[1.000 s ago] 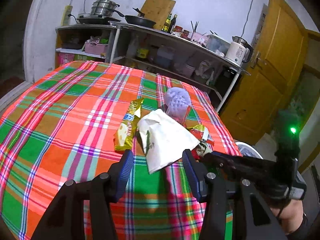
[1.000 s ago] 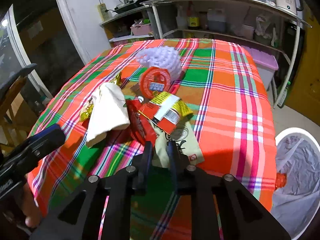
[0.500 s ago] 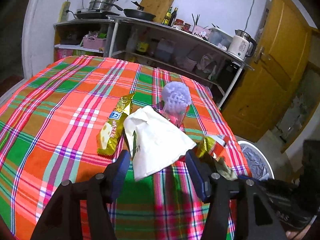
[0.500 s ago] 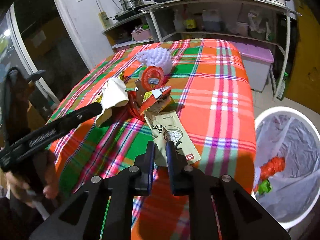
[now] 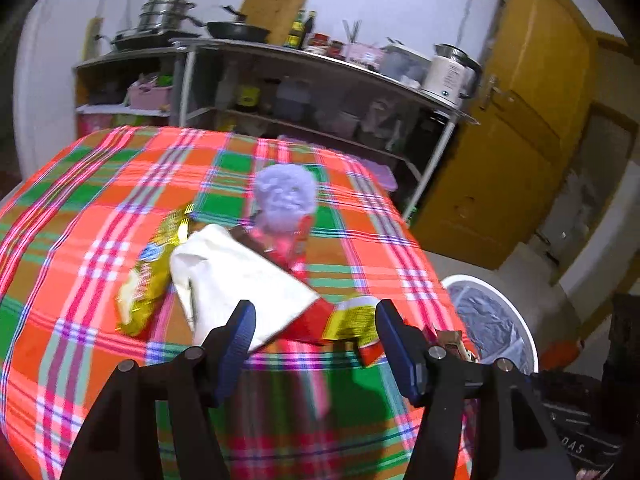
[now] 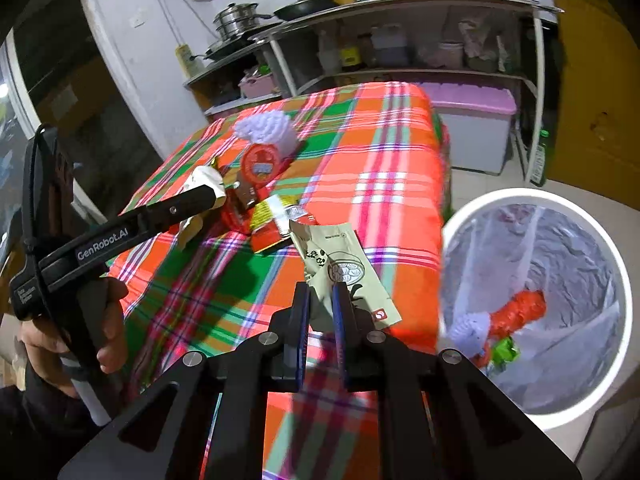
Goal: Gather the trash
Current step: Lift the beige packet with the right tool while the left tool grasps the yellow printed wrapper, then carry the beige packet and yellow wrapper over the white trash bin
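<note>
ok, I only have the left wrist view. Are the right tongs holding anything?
Observer: Yes. The right tongs are shut on a beige sachet, gripped at its near end.
Operator: And what's already in the bin?
Observer: The white bin holds a red-orange wrapper, a white foam net and a small green scrap.

Both wrist views tilt down, close over the plaid table (image 5: pixel 100 216), sharing its wrapper pile (image 6: pixel 256 184).
</note>
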A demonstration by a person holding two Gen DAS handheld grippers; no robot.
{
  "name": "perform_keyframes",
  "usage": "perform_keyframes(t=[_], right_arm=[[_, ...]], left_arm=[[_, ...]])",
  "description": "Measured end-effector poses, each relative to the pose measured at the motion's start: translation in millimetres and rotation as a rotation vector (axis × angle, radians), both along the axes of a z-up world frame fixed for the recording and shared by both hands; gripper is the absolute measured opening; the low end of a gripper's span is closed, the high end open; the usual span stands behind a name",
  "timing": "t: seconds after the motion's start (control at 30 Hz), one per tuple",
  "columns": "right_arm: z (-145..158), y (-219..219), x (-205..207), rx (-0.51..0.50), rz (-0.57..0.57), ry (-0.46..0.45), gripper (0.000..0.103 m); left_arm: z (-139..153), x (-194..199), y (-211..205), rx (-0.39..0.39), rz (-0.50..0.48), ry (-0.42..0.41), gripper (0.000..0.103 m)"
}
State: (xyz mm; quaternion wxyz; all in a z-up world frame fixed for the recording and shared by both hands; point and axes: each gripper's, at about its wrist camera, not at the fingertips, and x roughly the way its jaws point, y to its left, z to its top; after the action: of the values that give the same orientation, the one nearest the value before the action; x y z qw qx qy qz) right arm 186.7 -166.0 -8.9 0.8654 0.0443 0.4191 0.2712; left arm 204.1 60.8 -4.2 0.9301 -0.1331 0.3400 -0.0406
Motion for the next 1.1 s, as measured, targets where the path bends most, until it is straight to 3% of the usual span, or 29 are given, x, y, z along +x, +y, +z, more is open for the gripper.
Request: perform_keyframes(t=[0.3,0.6,0.7,0.97,1.1], right_arm=[[6,-28,2,0.022,-0.058,-0.014,0.012],[6,-42,2,0.039,-0.080,-0.014,0.012],[8,-43,0,0.043,-0.080,-0.018,0.012],[17,-51,-8,0.040,-0.100,-0.040,0.012],[23,-57,-15,0.037,-0.119,-0.056,0.012]], left_arm=[[-1,12,-44,0.085,-0.127,-0.024,0.062],[-27,40,-51,0.101,-0.141,0.111,0.060],[-31,43,-55,0.134,-0.141,0.140,0.046],[-28,32,-57,0.139,-0.150,0.123,0.033],[-18,17,-61,0.122,-0.160,0.094,0.033]])
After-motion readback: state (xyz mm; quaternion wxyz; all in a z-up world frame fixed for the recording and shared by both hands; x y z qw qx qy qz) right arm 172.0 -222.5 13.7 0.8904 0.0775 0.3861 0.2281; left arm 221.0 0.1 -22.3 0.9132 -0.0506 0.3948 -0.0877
